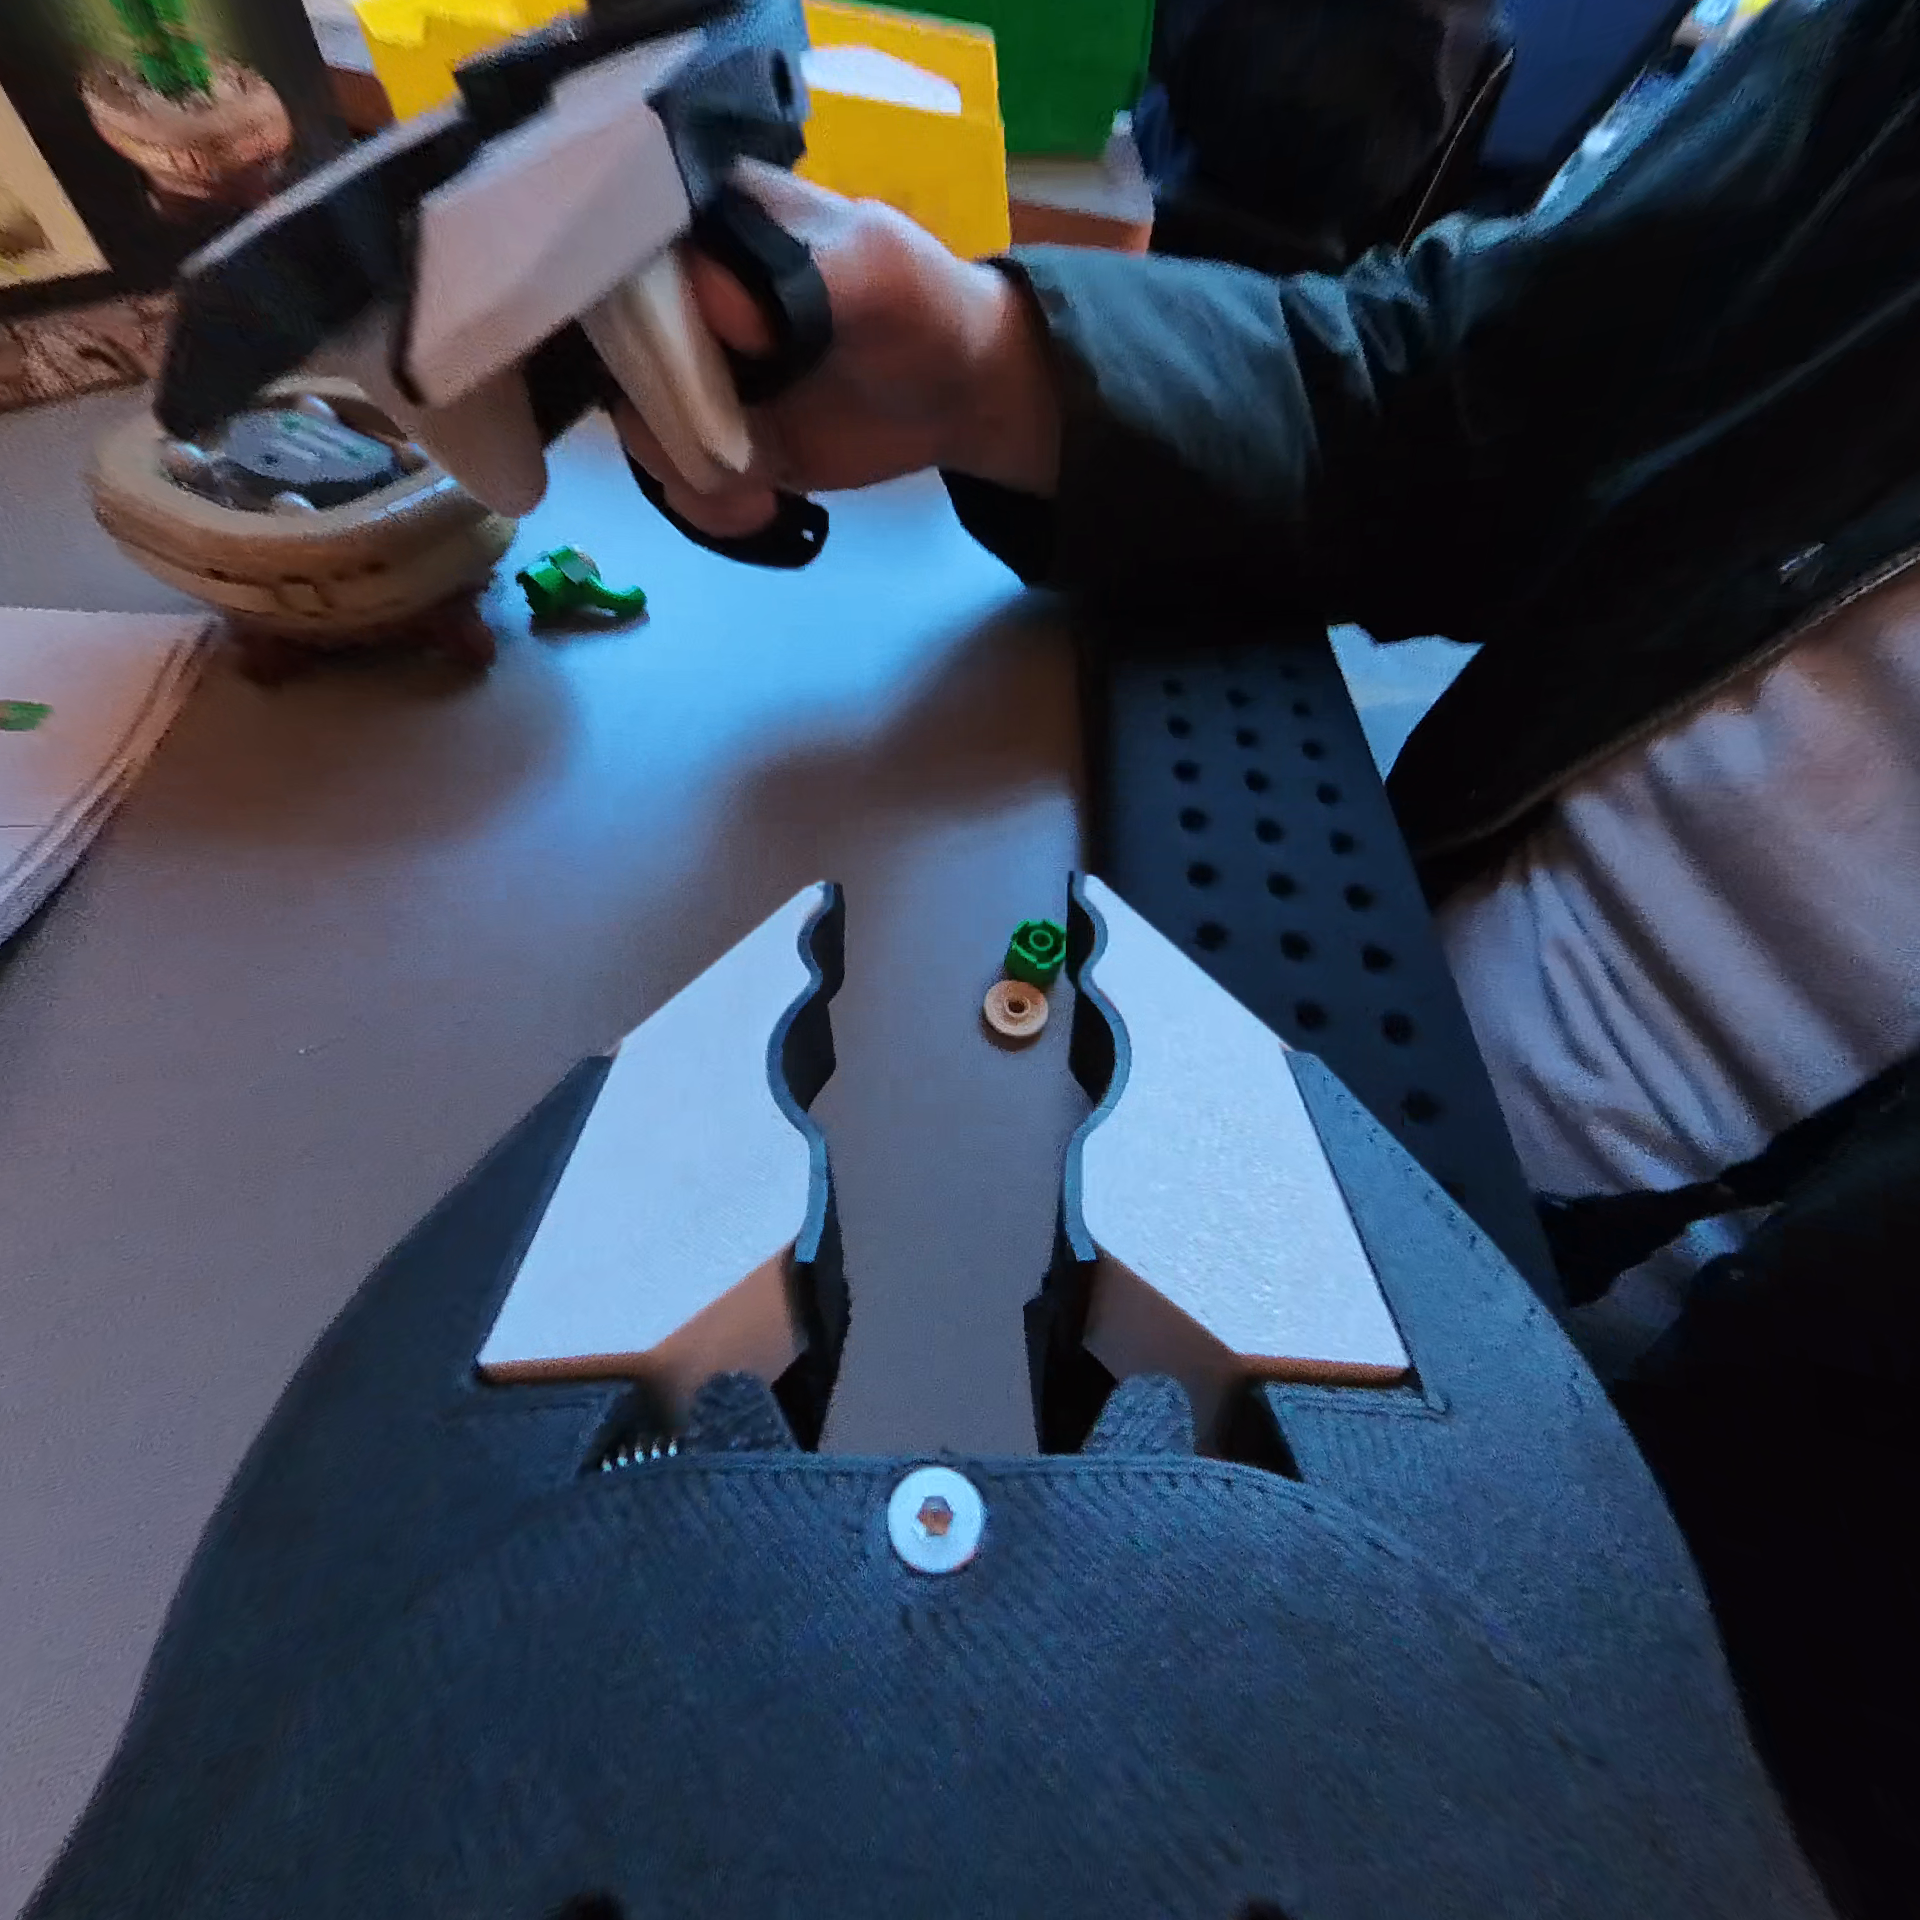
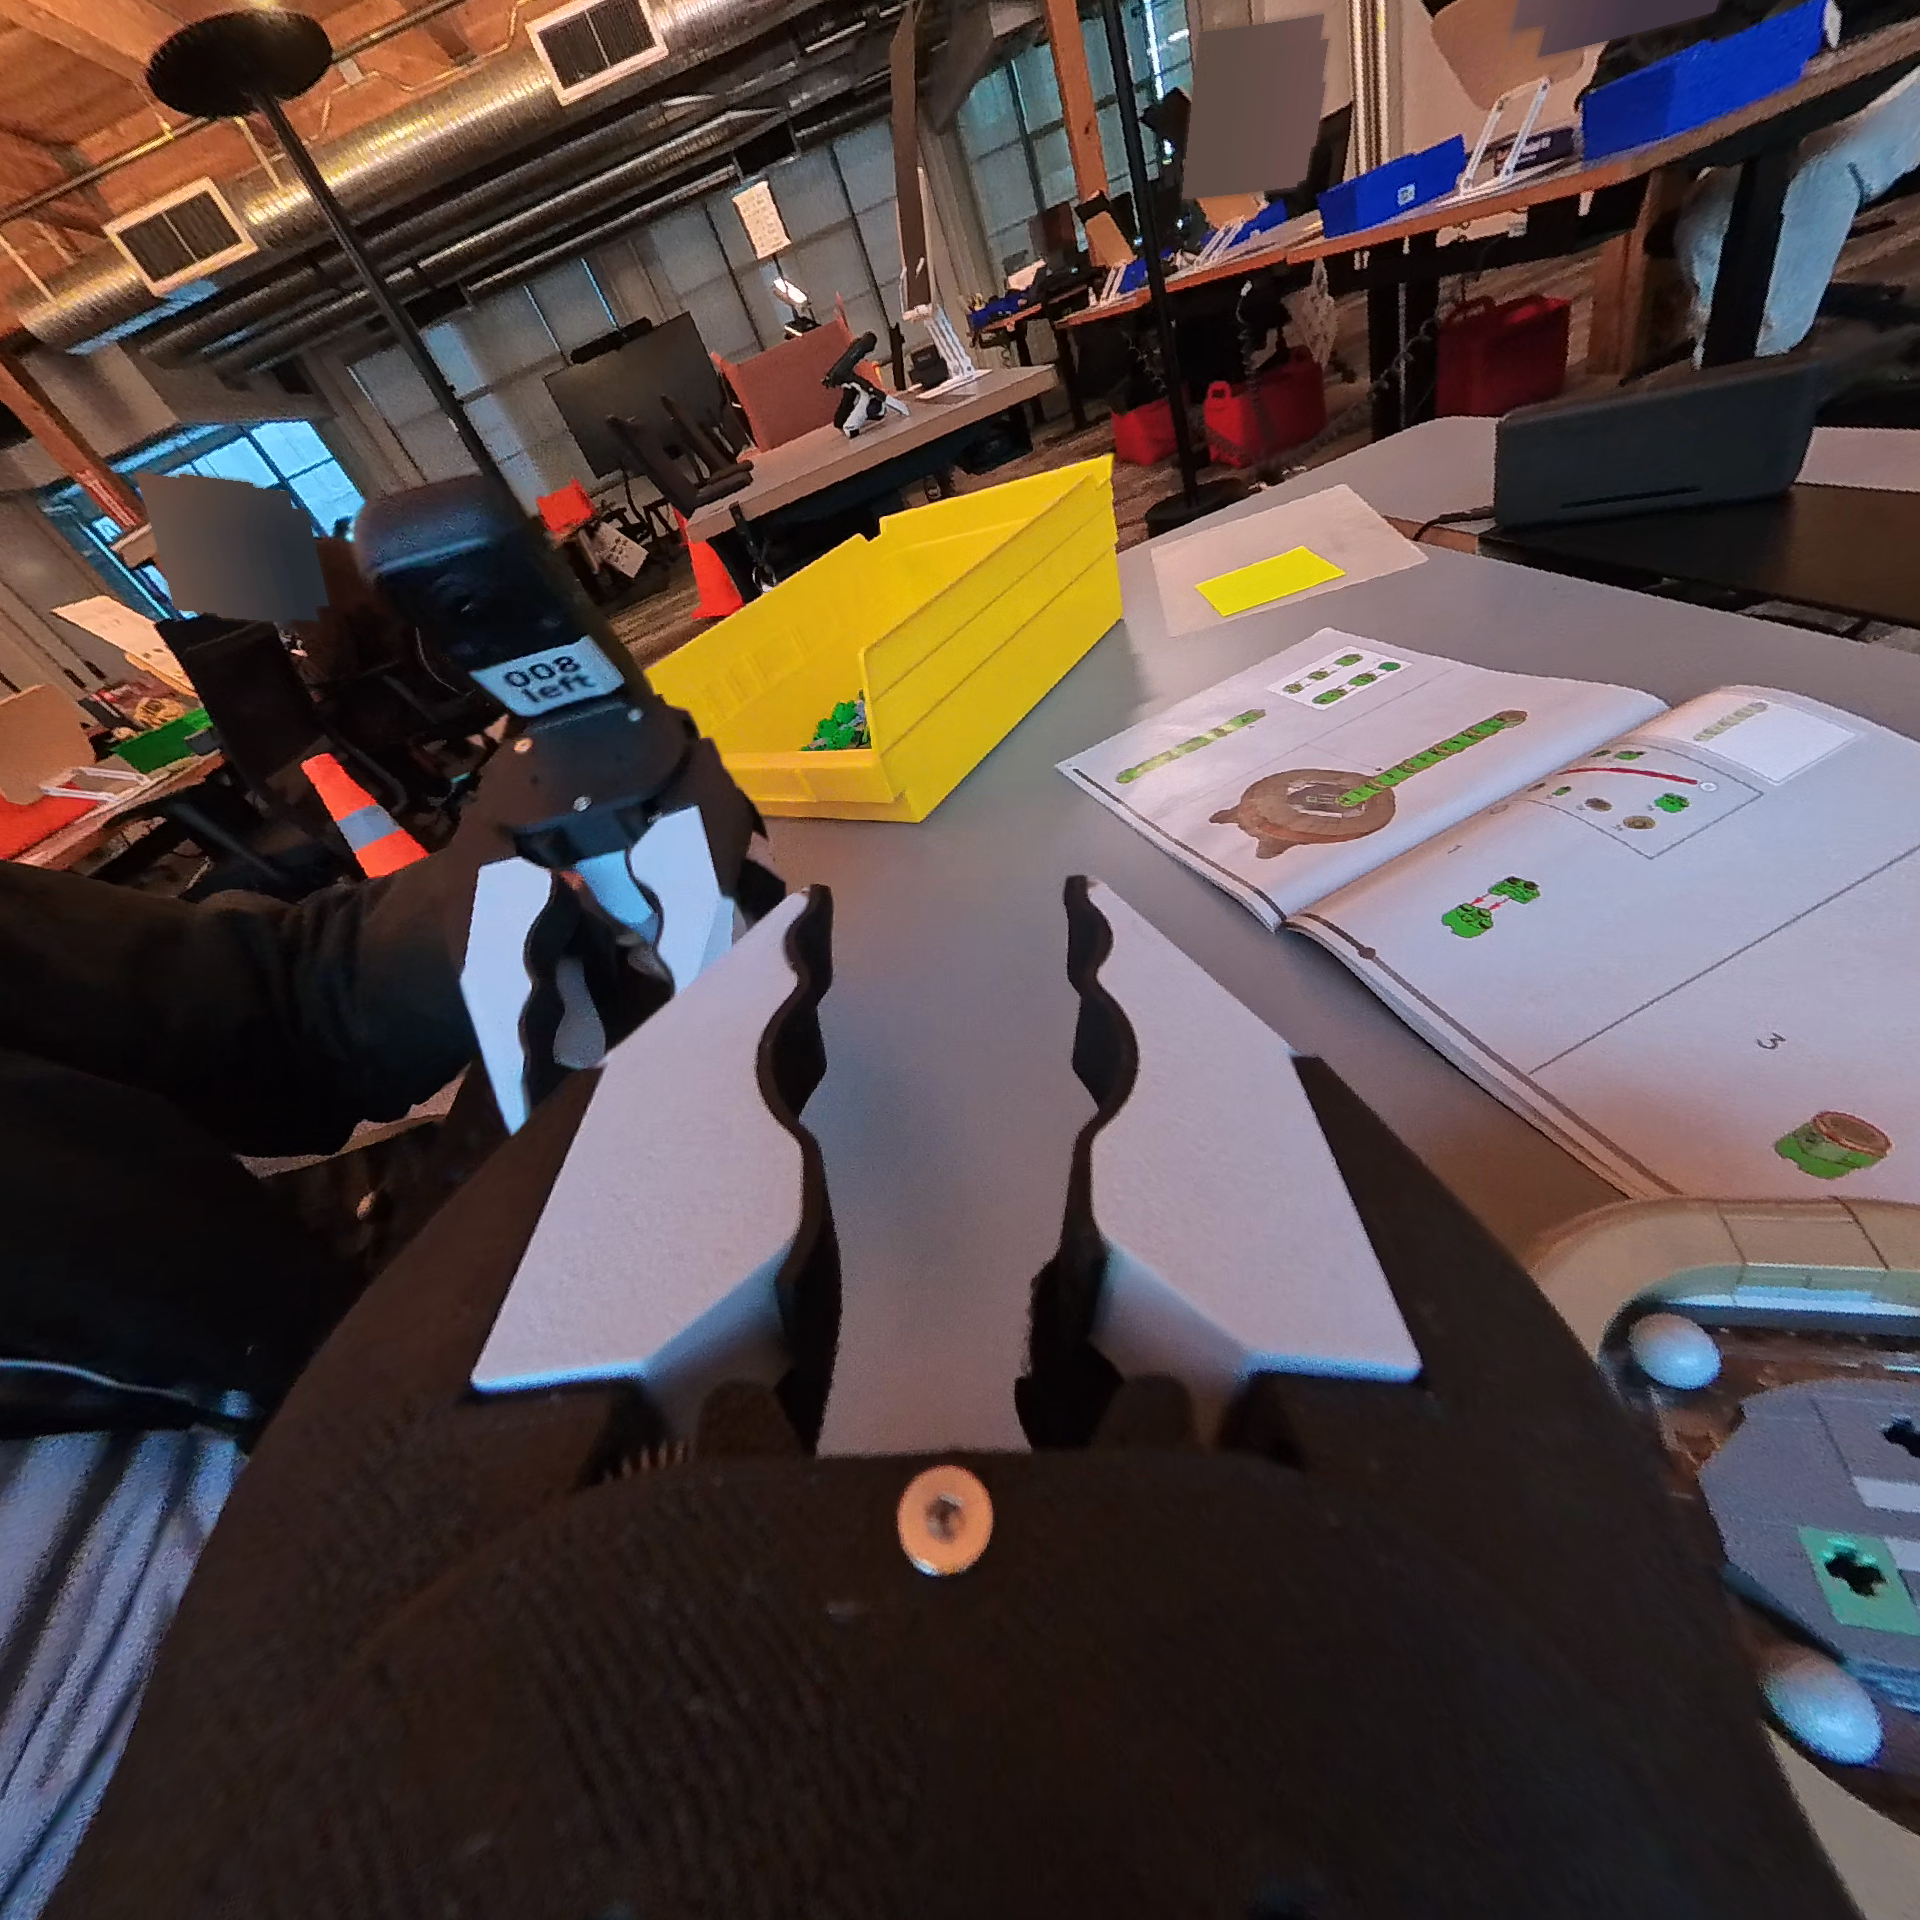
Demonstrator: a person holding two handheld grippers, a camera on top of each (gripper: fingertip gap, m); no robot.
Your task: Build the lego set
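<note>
The lego set is spread over the surface [image 1: 364, 987] in separate parts. Going left to right in the left wrist view: the tan pot base [image 1: 291, 540] stands far left with the right tool [image 1: 488, 447] poised just above its rim; a green leaf piece [image 1: 577, 592] lies just beside the pot; a small green round piece [image 1: 1036, 948] and a tan round stud [image 1: 1015, 1008], almost touching, lie between the fingers of the left tool [image 1: 951, 904], close to its right finger.

Both tools stand wide and empty. The left tool hovers over the two small pieces. Judged from this, the step in hand is picking one of them up for the stem assembly. The next move calls for lowering the left tool, centring it on one piece only, and closing without knocking the neighbour.

In the right wrist view, the left tool [image 2: 597, 997] shows at left, the yellow bin [image 2: 935, 665] holds loose green pieces, the open instruction booklet [image 2: 1507, 883] lies to the right, and the pot base is cut off at the lower right edge.

The right tool is motion-blurred in the left wrist view. The contents of the bin are too small to identify.
</note>
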